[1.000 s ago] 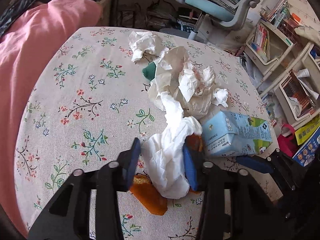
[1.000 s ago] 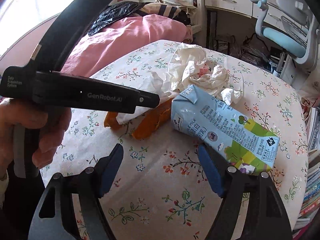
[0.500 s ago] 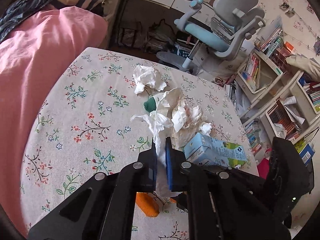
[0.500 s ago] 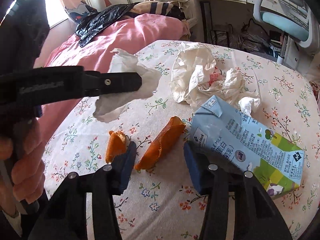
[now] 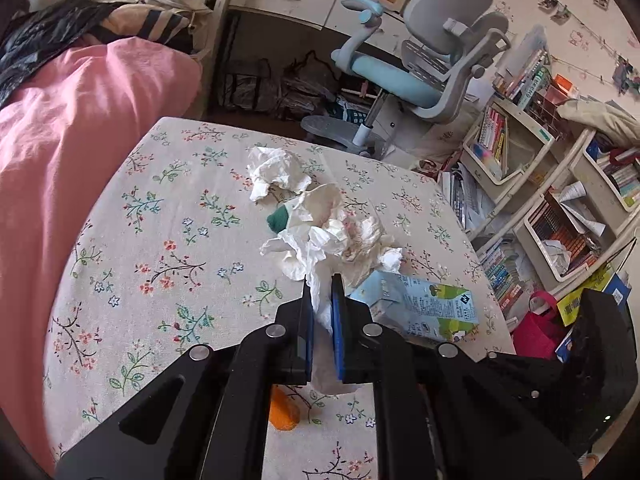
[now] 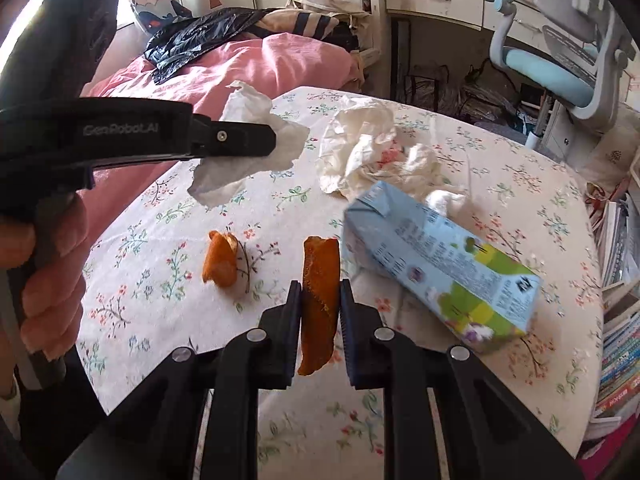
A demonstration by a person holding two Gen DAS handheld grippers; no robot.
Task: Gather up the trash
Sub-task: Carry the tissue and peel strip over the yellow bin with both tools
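My left gripper (image 5: 320, 280) is shut on a white tissue (image 5: 320, 308) and holds it above the floral table (image 5: 160, 280). From the right wrist view the same tissue (image 6: 248, 160) hangs off the table at upper left. My right gripper (image 6: 320, 284) points down at a long orange peel (image 6: 318, 264). Its jaws are closing, and both pads touch the peel's sides. A second, smaller peel (image 6: 218, 260) lies to its left. A blue and green milk carton (image 6: 440, 264) lies on its side just to the right. Behind it sits a crumpled paper heap (image 6: 368, 148).
A pink quilt (image 5: 60, 160) borders the table on the left, with a black plastic bag (image 6: 200, 36) on it. A blue office chair (image 5: 420, 72) and crowded bookshelves (image 5: 560, 220) stand beyond the far and right edges. A hand (image 6: 52, 280) grips the left tool.
The left gripper shut on the tissue and lifted it off the table, uncovering the peels. The right gripper shifted from the carton to the long peel, and its jaws narrowed onto it.
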